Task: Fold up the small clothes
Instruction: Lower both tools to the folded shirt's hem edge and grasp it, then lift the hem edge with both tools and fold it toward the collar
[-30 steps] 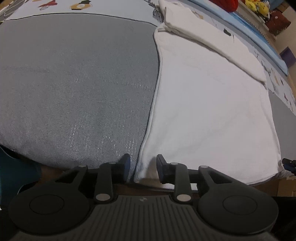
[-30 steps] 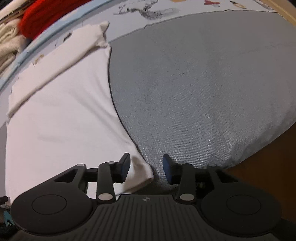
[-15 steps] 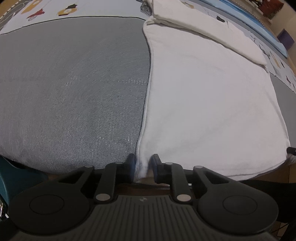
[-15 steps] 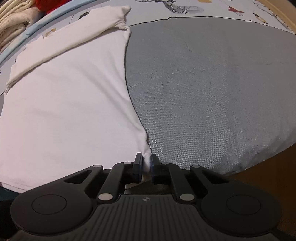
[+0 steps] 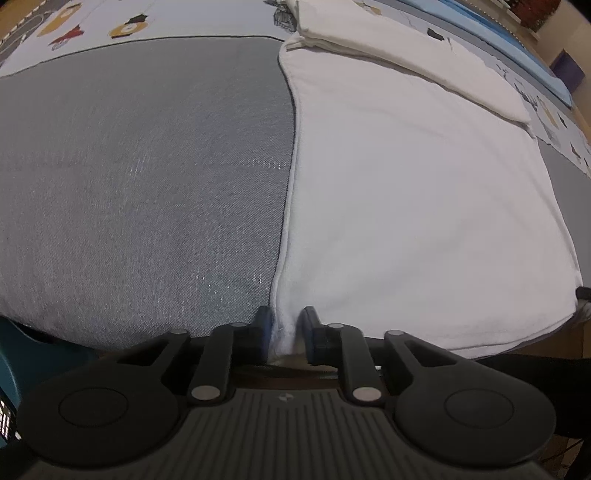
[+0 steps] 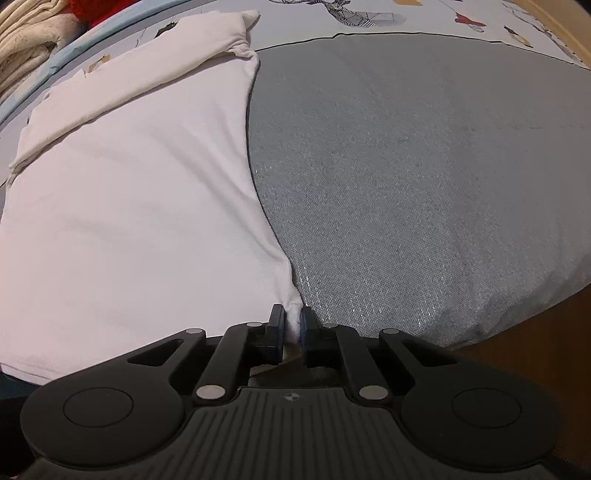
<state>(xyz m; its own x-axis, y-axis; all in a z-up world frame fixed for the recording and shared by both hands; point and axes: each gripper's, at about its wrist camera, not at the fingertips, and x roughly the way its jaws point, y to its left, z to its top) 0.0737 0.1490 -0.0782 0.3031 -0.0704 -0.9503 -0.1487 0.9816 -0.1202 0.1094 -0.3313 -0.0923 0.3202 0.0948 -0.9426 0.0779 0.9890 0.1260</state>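
White cotton garment (image 5: 413,192) is laid flat on a grey woven cushion (image 5: 147,177), its near hem reaching both hand-held grippers.

Left hand-held gripper (image 5: 285,328): jaws closing, near-left corner of the garment bunched between them, pads pressed on the cloth. Cushion is spread ahead and to its left; garment ahead and to its right.

Right hand-held gripper (image 6: 291,326): clenched on the near-right corner of the garment (image 6: 129,206), a small white tuft pinched between the pads. Cushion (image 6: 424,177) is ahead and to its right.

Nothing is seen lying across the garment. At its far edge a folded band or sleeve (image 6: 147,70) is turned over.

Beyond the cushion a pale printed sheet (image 5: 110,26) with cartoon figures is seen; no writing can be read.

Only the right view shows a cream fabric pile (image 6: 26,40) and something red, far left. Only the left view shows a teal object (image 5: 22,354) at near left.
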